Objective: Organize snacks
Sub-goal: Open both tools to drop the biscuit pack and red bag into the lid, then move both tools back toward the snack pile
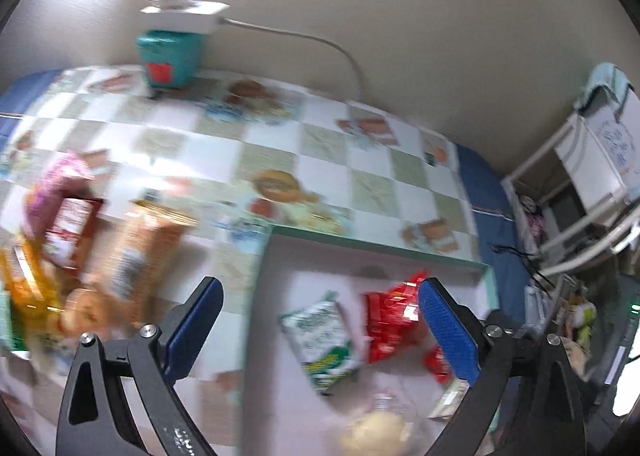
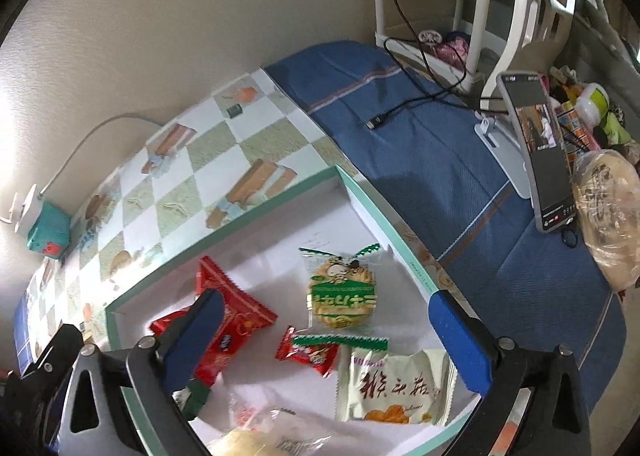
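Lying lengthwise: cream snack packet.

A white box with a mint-green rim holds red packets, a clear green-banded cracker wrapper and a cream packet with red lettering, on a white-and-green checked cloth with food pictures over a blue striped cover, beside a teal box.
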The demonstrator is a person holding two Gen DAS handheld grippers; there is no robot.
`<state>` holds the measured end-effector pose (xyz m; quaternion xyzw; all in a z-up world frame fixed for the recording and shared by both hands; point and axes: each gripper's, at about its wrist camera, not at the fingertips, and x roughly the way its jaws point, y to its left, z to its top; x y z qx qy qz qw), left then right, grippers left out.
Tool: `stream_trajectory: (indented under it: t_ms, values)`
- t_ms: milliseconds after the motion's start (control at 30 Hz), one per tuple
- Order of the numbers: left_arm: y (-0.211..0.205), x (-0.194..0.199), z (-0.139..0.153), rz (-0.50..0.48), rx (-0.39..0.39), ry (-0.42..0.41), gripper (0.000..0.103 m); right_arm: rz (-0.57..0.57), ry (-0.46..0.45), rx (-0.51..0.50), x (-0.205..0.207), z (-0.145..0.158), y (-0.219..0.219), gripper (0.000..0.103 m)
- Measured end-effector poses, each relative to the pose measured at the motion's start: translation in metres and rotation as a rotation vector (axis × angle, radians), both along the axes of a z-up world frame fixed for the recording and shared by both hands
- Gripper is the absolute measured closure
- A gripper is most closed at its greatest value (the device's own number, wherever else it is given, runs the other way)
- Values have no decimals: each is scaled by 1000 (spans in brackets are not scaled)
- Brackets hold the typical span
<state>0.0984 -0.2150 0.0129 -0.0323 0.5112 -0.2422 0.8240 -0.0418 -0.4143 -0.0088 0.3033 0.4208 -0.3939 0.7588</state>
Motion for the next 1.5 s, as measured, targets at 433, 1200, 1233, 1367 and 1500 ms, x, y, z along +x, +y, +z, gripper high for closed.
stream_trajectory:
  t_ms: [433, 1200, 1233, 1367, 1500]
  values:
    - [109, 12, 42, 189, 134, -138, 5, 111, -22, -80, 9, 30, 77, 0]
    - [283, 6, 38, 460, 46, 61, 5, 453, -53, -28, 62, 28, 235, 0]
    - [291, 7, 31, 480, 33, 98, 5, 463, -51, -25, 65, 27, 240, 0]
    - [330, 10, 9, 614, 51, 194, 5, 501, -52, 9, 77, 18, 260, 0]
    - [354, 8, 7, 693, 63, 185, 5, 539, -49, 47, 92, 6, 278, 0]
